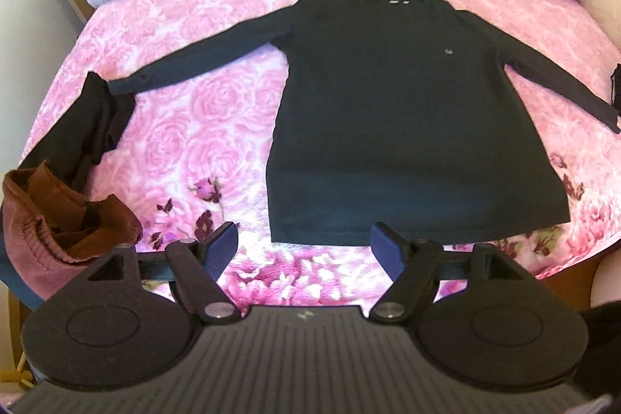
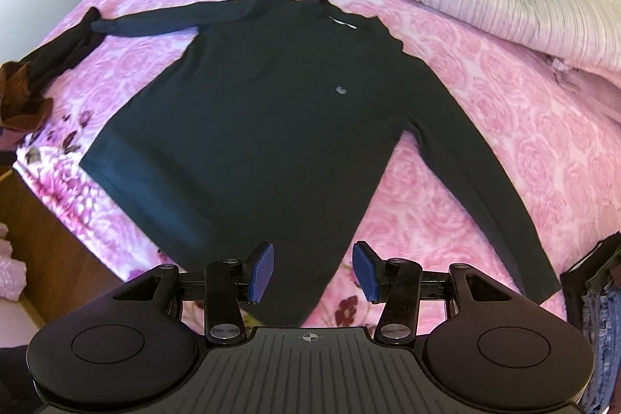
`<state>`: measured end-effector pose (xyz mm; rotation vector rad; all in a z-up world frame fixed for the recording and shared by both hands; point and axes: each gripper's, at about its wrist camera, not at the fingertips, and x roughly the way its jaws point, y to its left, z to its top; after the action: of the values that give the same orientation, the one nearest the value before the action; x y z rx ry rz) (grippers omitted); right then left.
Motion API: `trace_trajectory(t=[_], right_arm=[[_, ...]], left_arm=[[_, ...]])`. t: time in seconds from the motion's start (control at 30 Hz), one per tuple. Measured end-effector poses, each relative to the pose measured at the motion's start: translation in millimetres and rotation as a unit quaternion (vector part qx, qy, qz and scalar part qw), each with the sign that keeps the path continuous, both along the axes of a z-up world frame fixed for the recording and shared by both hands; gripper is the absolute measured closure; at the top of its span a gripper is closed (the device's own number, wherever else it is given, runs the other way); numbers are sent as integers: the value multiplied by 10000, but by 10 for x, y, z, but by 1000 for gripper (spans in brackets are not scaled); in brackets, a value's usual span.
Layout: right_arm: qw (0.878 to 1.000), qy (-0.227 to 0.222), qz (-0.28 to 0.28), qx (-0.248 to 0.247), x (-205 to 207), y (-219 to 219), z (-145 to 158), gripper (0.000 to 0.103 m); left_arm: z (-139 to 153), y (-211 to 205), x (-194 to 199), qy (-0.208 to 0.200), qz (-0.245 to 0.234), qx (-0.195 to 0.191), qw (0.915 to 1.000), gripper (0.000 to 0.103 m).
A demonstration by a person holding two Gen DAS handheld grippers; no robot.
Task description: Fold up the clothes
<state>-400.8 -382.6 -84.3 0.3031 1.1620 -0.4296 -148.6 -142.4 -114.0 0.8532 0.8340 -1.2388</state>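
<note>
Flanking the flat black sweater point(image 1: 407, 111): brown knit point(image 1: 58, 220), dark clothes point(image 1: 93, 127); both tongs point(image 1: 304, 251) point(image 2: 313, 272) gape empty.

Both wrist cams hover near the bed's foot edge, facing 12 o'clock; both probably share the black sweater point(image 1: 407, 119).

Left gripper point(image 1: 304, 246) jaws spread wide, right gripper point(image 2: 313, 268) jaws parted (less widely), both empty
</note>
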Motion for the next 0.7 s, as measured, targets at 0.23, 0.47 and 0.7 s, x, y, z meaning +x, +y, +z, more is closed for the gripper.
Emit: trace_trajectory(t=[0.23, 0.47, 0.7], right_arm=[[9999, -137, -5, -37, -360, 189, 179, 49], [9993, -205, -296, -9, -709, 295, 307, 48], [9987, -197, -470, -2, -927, 375, 359, 47]], left_arm=[[244, 211, -310, 18, 48, -149, 9999, 31], [398, 319, -587, -183, -244, -246, 9992, 31], [489, 367, -747, -272, -461, -358, 9979, 31]])
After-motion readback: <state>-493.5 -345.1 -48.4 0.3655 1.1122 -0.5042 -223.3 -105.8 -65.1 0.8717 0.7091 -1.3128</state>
